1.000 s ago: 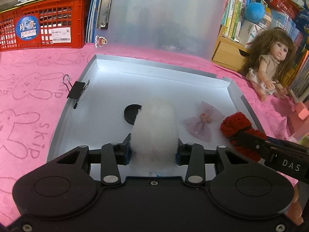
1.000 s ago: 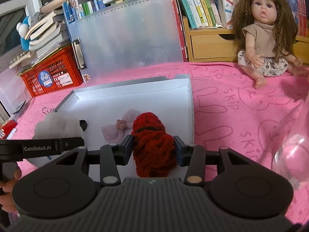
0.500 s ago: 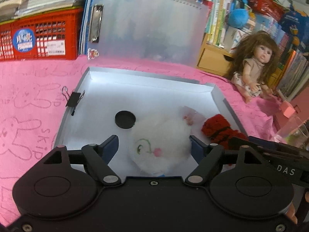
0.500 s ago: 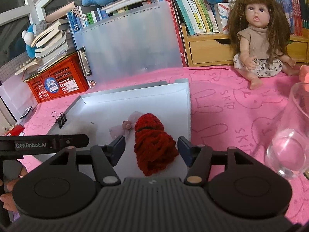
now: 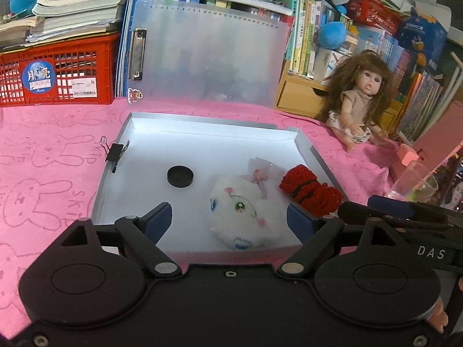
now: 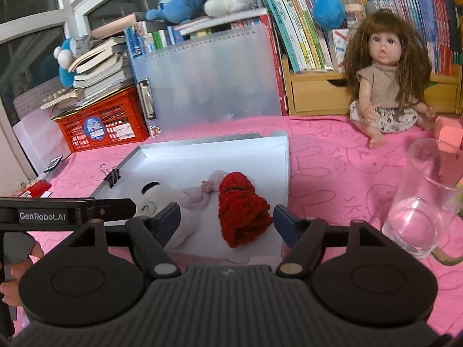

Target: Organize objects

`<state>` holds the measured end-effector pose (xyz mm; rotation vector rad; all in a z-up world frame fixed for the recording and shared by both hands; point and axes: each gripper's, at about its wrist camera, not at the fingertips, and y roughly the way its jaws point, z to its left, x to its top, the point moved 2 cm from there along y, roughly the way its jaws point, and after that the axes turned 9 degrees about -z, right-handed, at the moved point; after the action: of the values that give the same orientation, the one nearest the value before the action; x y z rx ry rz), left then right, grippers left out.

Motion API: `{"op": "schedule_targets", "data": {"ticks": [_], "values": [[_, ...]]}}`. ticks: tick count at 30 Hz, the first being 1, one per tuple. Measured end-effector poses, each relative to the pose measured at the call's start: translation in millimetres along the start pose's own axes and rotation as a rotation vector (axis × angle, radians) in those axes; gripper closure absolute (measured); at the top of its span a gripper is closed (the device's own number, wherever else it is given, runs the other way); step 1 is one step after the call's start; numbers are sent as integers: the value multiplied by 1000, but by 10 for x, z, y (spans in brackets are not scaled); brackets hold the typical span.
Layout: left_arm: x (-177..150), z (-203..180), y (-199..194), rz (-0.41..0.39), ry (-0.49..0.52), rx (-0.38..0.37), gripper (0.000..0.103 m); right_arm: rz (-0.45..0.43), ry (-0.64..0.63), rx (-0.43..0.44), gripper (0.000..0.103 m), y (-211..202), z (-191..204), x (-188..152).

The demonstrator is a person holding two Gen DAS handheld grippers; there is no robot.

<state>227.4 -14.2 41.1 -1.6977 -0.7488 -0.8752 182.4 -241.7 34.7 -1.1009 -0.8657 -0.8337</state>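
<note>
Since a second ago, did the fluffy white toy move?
Yes. The fluffy white toy dropped from the opening left tongs and lies in the tray, right of the black disc.

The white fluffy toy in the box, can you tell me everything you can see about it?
The white fluffy toy looks like a soft, round plush ball with a stitched face: a green eye, a pink nose, a small pink flower and bits of blue. It lies on its side on the pale floor of the open box, near the front edge. The pink bow touches its top. The black disc sits apart from it. The left gripper is opening, its pads on either side of the toy and clear of it.
</note>
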Motion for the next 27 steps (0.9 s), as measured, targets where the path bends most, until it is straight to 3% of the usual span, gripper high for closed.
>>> {"op": "schedule_targets", "data": {"ticks": [27], "values": [[-363,7,-846,-90,51,-40,12,-31,-153,78,10,-606,319,-297]]}}
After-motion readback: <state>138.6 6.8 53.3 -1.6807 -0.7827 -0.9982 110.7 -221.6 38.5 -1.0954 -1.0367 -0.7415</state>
